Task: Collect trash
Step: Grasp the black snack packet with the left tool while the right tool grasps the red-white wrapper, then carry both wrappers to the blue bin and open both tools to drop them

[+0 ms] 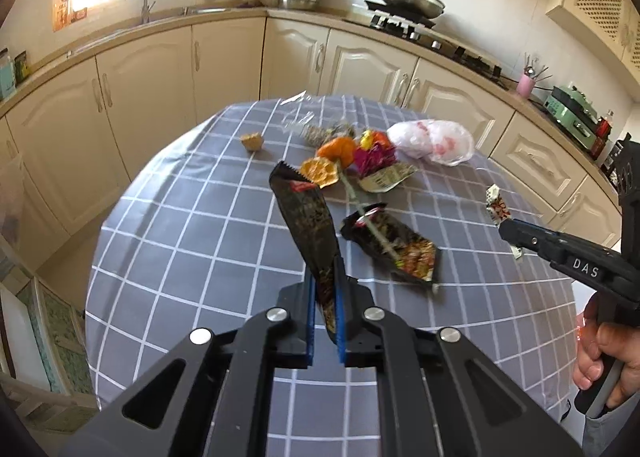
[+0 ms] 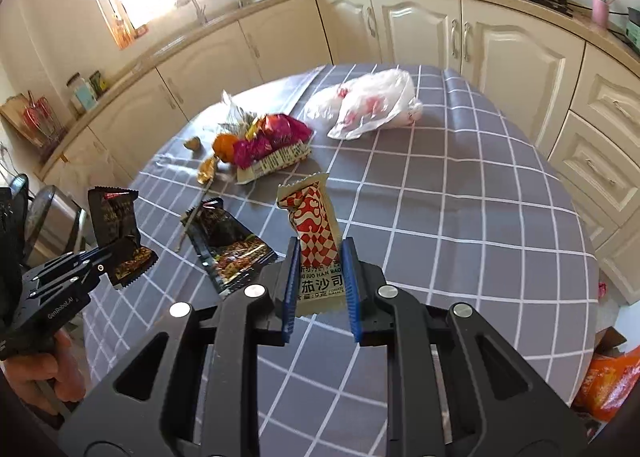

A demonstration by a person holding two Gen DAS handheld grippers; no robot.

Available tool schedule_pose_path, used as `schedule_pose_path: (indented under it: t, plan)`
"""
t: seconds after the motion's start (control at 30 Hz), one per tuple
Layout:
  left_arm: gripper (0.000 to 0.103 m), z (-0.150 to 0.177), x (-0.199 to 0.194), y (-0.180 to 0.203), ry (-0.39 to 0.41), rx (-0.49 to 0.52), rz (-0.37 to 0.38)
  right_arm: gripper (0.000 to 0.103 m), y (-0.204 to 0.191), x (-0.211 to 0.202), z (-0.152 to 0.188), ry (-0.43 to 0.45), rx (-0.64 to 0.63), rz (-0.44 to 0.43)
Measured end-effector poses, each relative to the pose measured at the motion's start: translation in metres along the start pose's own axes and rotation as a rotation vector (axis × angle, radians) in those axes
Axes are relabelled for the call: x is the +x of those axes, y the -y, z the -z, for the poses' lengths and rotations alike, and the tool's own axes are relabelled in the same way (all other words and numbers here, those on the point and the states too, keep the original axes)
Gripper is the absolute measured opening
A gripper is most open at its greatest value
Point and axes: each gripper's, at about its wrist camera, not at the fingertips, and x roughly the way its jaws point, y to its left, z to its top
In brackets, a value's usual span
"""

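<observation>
1. Your left gripper (image 1: 325, 299) has its jaws pinching a black wrapper (image 1: 306, 217), lifted clear above the desk (image 1: 180, 237)
2. Your right gripper (image 2: 319, 277) has its jaws pinching a red-and-white sachet (image 2: 314, 233), held upright off the desk
3. Another black wrapper (image 2: 230, 247) lies flat on the desk between them
4. Orange peel (image 1: 318, 172), pink wrappers (image 1: 374, 157) and a white plastic bag (image 1: 432, 141) sit farther back on the desk
</observation>
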Motion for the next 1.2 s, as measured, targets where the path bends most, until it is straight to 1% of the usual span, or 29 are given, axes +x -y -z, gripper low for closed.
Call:
schedule_pose_path:
  t: [0.17,0.33,0.43,0.53,0.63,0.67,0.73,0.8,0.83,0.93,0.97,1.0,1.03,1.07,1.1,1.13,1.2]
  plan:
    - [0.007,-0.006,-0.022,0.021,0.041,0.033,0.027,0.021,0.008,-0.021,0.002,0.04,0.022,-0.011]
    - [0.007,-0.017,-0.041,0.062,0.083,0.097,0.095,0.021,0.027,-0.051,0.005,0.096,0.06,-0.006]
    - [0.007,-0.023,-0.044,0.094,0.098,0.139,0.146,0.021,0.043,-0.072,0.009,0.131,0.09,0.005]
    - [0.007,-0.027,-0.044,0.134,0.101,0.187,0.22,0.021,0.063,-0.094,0.014,0.164,0.123,0.027]
    - [0.007,-0.025,-0.043,0.174,0.094,0.243,0.281,0.021,0.097,-0.125,0.025,0.207,0.184,0.069]
    - [0.007,-0.023,-0.041,0.193,0.086,0.268,0.316,0.021,0.108,-0.134,0.029,0.217,0.202,0.082]
    - [0.007,-0.019,-0.037,0.223,0.072,0.313,0.358,0.021,0.133,-0.154,0.041,0.239,0.244,0.124]
    - [0.007,-0.011,-0.032,0.261,0.047,0.366,0.419,0.021,0.168,-0.175,0.061,0.256,0.314,0.179]
    - [0.007,-0.005,-0.028,0.28,0.029,0.393,0.446,0.021,0.179,-0.18,0.069,0.256,0.339,0.194]
    - [0.007,0.015,-0.014,0.326,-0.026,0.45,0.509,0.021,0.229,-0.196,0.105,0.237,0.459,0.26]
    - [0.007,0.026,-0.006,0.348,-0.063,0.481,0.539,0.021,0.247,-0.2,0.12,0.227,0.499,0.284]
    - [0.007,0.033,-0.001,0.36,-0.084,0.497,0.552,0.021,0.265,-0.202,0.134,0.214,0.541,0.307]
    - [0.007,0.045,0.008,0.38,-0.12,0.525,0.572,0.021,0.276,-0.202,0.144,0.205,0.572,0.318]
    - [0.007,0.055,0.013,0.392,-0.145,0.543,0.586,0.021,0.295,-0.202,0.162,0.186,0.626,0.332]
    - [0.007,0.064,0.021,0.406,-0.176,0.563,0.596,0.021,0.306,-0.202,0.171,0.175,0.653,0.338]
    - [0.007,0.077,0.032,0.423,-0.21,0.597,0.595,0.021,0.321,-0.198,0.186,0.152,0.694,0.35]
    - [0.007,0.096,0.05,0.443,-0.264,0.635,0.583,0.021,0.343,-0.193,0.208,0.116,0.752,0.346]
